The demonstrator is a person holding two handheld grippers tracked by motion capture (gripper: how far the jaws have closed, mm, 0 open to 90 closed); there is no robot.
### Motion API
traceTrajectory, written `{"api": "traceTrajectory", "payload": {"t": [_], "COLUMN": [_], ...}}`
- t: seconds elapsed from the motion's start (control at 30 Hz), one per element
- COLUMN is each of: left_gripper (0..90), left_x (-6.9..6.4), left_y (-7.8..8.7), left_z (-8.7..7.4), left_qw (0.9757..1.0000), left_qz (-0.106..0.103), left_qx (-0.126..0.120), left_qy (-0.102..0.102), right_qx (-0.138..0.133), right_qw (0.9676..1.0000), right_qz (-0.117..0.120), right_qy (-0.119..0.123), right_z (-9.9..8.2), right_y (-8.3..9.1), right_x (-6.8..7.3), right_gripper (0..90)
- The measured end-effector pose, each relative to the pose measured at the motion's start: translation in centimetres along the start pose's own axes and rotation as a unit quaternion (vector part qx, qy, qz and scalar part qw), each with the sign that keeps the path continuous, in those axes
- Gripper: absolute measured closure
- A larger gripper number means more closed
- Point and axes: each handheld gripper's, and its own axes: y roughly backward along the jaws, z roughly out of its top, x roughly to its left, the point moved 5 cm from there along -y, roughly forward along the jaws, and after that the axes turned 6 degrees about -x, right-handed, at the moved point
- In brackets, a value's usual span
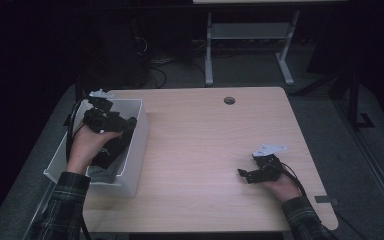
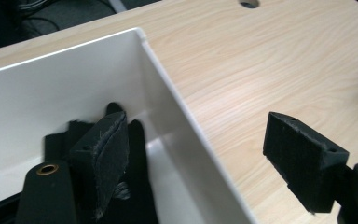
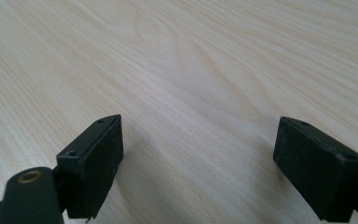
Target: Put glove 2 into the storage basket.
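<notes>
Risk: left gripper (image 2: 205,158), jaws spread astride white bin (image 2: 177,107) wall at table's left edge, could snag, seemingly, dark cloth (image 2: 140,196) inside; right gripper (image 3: 200,163) jaws apart.

No readable text anywhere I can see; my jaws' black pads (image 3: 93,163) are blank; the white bin (image 2: 186,121) has no label; the table (image 1: 220,150) carries no markings; the dark cloth (image 1: 112,147) in the bin shows no legible print.
</notes>
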Motion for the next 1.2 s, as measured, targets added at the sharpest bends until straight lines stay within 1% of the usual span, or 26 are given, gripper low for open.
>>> {"api": "traceTrajectory", "payload": {"t": [0.17, 0.23, 0.3, 0.33, 0.37, 0.53, 0.93, 1.13, 1.2], "left_gripper": [21.8, 21.8, 21.8, 21.8, 21.8, 21.8, 21.8, 21.8, 21.8], "left_x": [-2.2, -2.8, -3.7, -4.2, -4.6, -6.4, -10.5, -12.4, -13.0], "left_y": [-0.4, -0.6, -0.8, -1.0, -1.0, -1.6, -3.3, -4.4, -4.9], "left_z": [0.9, 1.1, 1.4, 1.5, 1.6, 1.9, 1.4, 0.8, 0.4], "left_qw": [0.9997, 0.9996, 0.9993, 0.9992, 0.9990, 0.9981, 0.9953, 0.9944, 0.9941], "left_qz": [-0.019, -0.021, -0.027, -0.031, -0.034, -0.051, -0.086, -0.092, -0.093], "left_qx": [-0.011, -0.012, -0.011, -0.013, -0.013, -0.018, -0.020, -0.023, -0.020], "left_qy": [-0.010, -0.016, -0.022, -0.022, -0.026, -0.030, -0.040, -0.047, -0.053], "right_qx": [0.000, 0.000, 0.000, 0.000, 0.000, 0.000, 0.000, 0.000, 0.000], "right_qw": [1.0000, 1.0000, 1.0000, 1.0000, 1.0000, 1.0000, 1.0000, 1.0000, 1.0000], "right_qz": [0.000, 0.000, 0.000, 0.000, 0.000, 0.000, 0.001, 0.001, 0.001], "right_qy": [0.000, 0.000, 0.000, 0.000, 0.000, 0.000, 0.000, 0.000, 0.000], "right_z": [0.0, 0.0, 0.0, 0.0, 0.0, 0.0, 0.0, 0.0, 0.0], "right_y": [0.0, 0.0, 0.0, 0.0, 0.0, 0.0, 0.0, 0.0, 0.0], "right_x": [0.0, 0.0, 0.0, 0.0, 0.0, 0.0, 0.0, 0.0, 0.0], "right_gripper": [15.6, 15.6, 15.6, 15.6, 15.6, 15.6, 15.5, 15.5, 15.5]}}
